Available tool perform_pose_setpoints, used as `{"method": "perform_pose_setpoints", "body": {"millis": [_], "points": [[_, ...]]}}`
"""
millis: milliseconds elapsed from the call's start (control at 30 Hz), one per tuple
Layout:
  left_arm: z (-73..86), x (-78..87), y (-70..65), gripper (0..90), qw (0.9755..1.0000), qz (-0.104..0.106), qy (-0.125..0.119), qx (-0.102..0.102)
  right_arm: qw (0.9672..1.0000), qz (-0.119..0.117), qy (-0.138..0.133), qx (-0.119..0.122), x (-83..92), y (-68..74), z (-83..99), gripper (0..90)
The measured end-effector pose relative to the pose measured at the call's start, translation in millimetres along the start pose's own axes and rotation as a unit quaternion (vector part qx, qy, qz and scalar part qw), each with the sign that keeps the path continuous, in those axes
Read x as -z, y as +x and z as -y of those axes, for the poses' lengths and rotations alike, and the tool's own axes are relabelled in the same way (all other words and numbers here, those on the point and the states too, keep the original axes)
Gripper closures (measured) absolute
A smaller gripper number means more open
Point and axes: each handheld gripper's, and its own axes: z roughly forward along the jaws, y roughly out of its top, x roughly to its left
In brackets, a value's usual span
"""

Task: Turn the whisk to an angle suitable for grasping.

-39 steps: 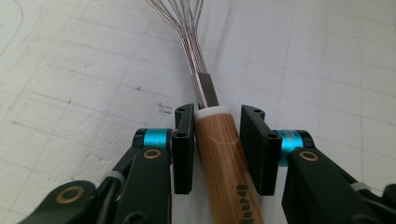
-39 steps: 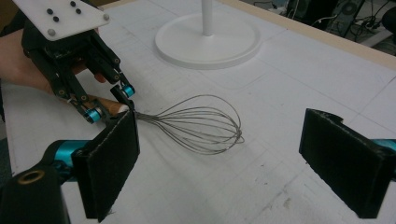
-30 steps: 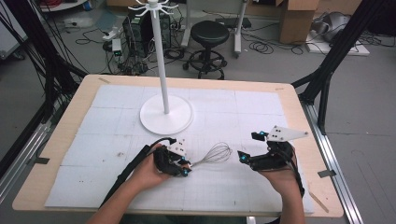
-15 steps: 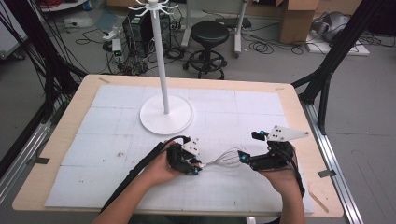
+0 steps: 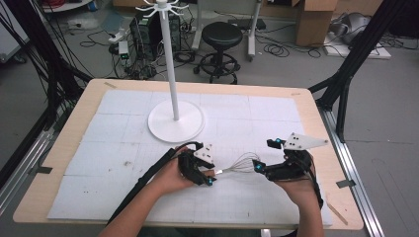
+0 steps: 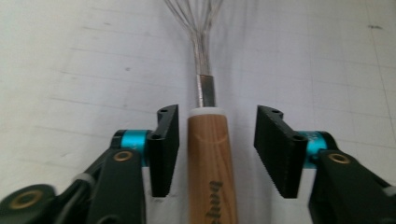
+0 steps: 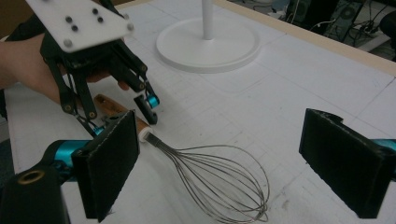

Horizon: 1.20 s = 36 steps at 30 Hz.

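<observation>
Left gripper (image 6: 217, 140) jaws just opened, straddling whisk (image 6: 212, 158) handle (gaps both sides); right gripper (image 7: 224, 163) released.

Whisk (image 5: 236, 166): wood handle, silver wire head, lying flat on white mat near table's front.

My left gripper (image 6: 216, 140) has slid the whisk (image 5: 239, 164) rightward, nearer my right gripper (image 5: 258, 168). My jaws have just been opening, and the wooden handle now lies loose between them, gaps on both sides.
</observation>
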Motion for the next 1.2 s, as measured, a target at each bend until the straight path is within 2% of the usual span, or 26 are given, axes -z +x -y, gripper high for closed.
{"method": "perform_pose_setpoints", "body": {"millis": [100, 133, 200, 233, 267, 300, 400, 533, 600, 667, 733, 800, 867, 1033, 1100, 1200], "points": [[4.7, 20.3, 1.9, 38.8, 0.9996, -0.011, -0.027, 0.006, 1.0000, 0.001, 0.000, -0.001, 1.3, -0.6, 1.0, 11.0], [6.7, 28.0, 2.3, 38.8, 0.9991, -0.014, -0.038, 0.009, 1.0000, 0.001, 0.000, -0.001, 1.3, -0.6, 1.0, 11.0], [11.3, 43.7, 2.7, 33.2, 0.9976, -0.023, -0.063, 0.015, 1.0000, 0.001, 0.001, -0.001, 1.1, -0.3, 1.1, 11.0], [17.4, 59.6, 3.1, 31.9, 0.9955, -0.027, -0.088, 0.021, 1.0000, 0.000, 0.002, -0.001, 0.9, -0.1, 1.1, 11.0], [17.4, 59.6, 3.1, 30.2, 0.9955, -0.027, -0.088, 0.021, 1.0000, 0.000, 0.003, -0.002, 0.4, 0.3, 1.1, 11.0], [20.7, 66.6, 2.9, 30.2, 0.9939, -0.028, -0.103, 0.028, 1.0000, 0.000, 0.003, -0.002, 0.4, 0.3, 1.1, 11.0], [30.5, 86.3, 0.9, 25.7, 0.9910, -0.037, -0.125, 0.030, 1.0000, 0.000, 0.006, 0.000, -1.5, 1.3, 0.7, 11.0], [42.1, 104.8, -3.1, 21.6, 0.9859, -0.039, -0.158, 0.037, 1.0000, -0.001, 0.009, 0.003, -4.1, 3.4, -0.8, 11.0], [46.4, 109.5, -3.9, 20.1, 0.9843, -0.038, -0.167, 0.042, 0.9999, -0.001, 0.012, 0.004, -5.5, 4.5, -1.2, 11.0], [48.9, 112.9, -3.3, 18.8, 0.9845, -0.043, -0.165, 0.041, 0.9999, -0.002, 0.014, 0.005, -7.0, 5.0, -1.5, 11.0], [51.8, 114.3, -4.1, 17.3, 0.9832, -0.041, -0.172, 0.043, 0.9998, -0.004, 0.017, 0.007, -7.8, 5.4, -1.7, 11.0], [55.3, 115.3, -4.0, 16.3, 0.9839, -0.042, -0.169, 0.042, 0.9998, -0.004, 0.017, 0.006, -8.1, 5.5, -1.8, 11.0], [58.1, 117.2, -3.7, 15.3, 0.9834, -0.045, -0.169, 0.046, 0.9999, -0.003, 0.015, 0.008, -7.6, 5.1, -1.8, 11.0], [64.2, 125.8, -2.2, 9.5, 0.9788, -0.053, -0.191, 0.052, 0.9999, -0.003, 0.014, 0.008, -6.4, 4.5, -1.8, 11.0], [68.5, 129.2, 0.7, 6.0, 0.9775, -0.058, -0.193, 0.061, 0.9999, -0.003, 0.013, 0.008, -6.1, 4.7, -2.1, 11.0], [75.2, 133.0, 3.3, 5.8, 0.9754, -0.068, -0.197, 0.072, 0.9999, -0.003, 0.012, 0.006, -6.0, 5.3, -3.4, 11.0]]}}
